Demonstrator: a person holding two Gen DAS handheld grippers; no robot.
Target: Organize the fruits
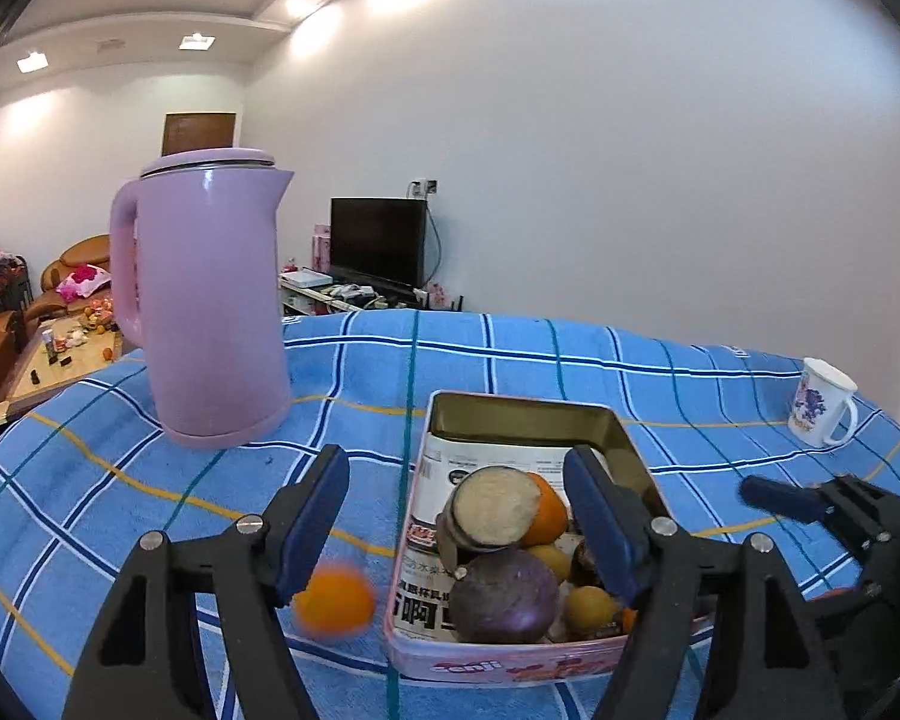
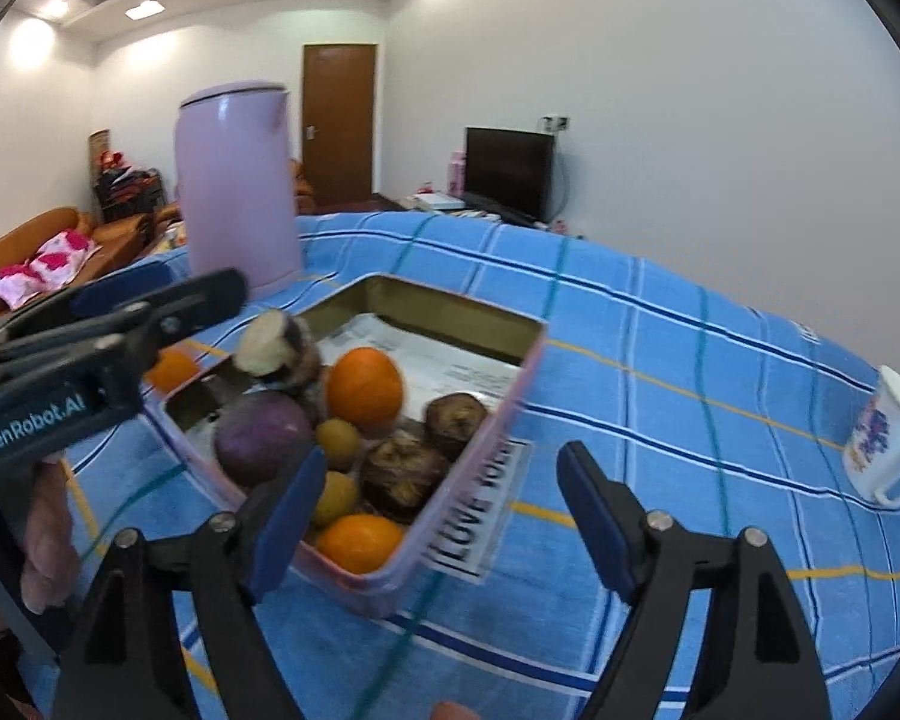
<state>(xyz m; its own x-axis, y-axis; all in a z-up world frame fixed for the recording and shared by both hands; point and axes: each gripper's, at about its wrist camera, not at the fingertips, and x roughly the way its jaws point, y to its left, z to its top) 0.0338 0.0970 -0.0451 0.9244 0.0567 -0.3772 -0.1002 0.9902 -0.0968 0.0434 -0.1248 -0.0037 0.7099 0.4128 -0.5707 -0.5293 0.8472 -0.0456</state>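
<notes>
Two grippers: your left gripper (image 1: 456, 516) and right gripper (image 2: 441, 516) both gape wide, empty.
Oranges: two in the tin (image 2: 534, 354), one orange (image 1: 334, 600) on the bench (image 1: 510, 354) beside it.
Kettle: one pink kettle (image 1: 210, 300).
Mug: one mug (image 1: 822, 402).

Glossy metal tin (image 1: 624, 438) on soft woven checked cloth (image 1: 630, 360).

loose orange (image 1: 334, 601) blurred; mug (image 2: 886, 445) cut off by frame edge.

Checked cloth (image 1: 510, 354) bears tin (image 1: 528, 414), kettle (image 1: 210, 300), mug (image 1: 822, 402), orange (image 1: 335, 600).
</notes>
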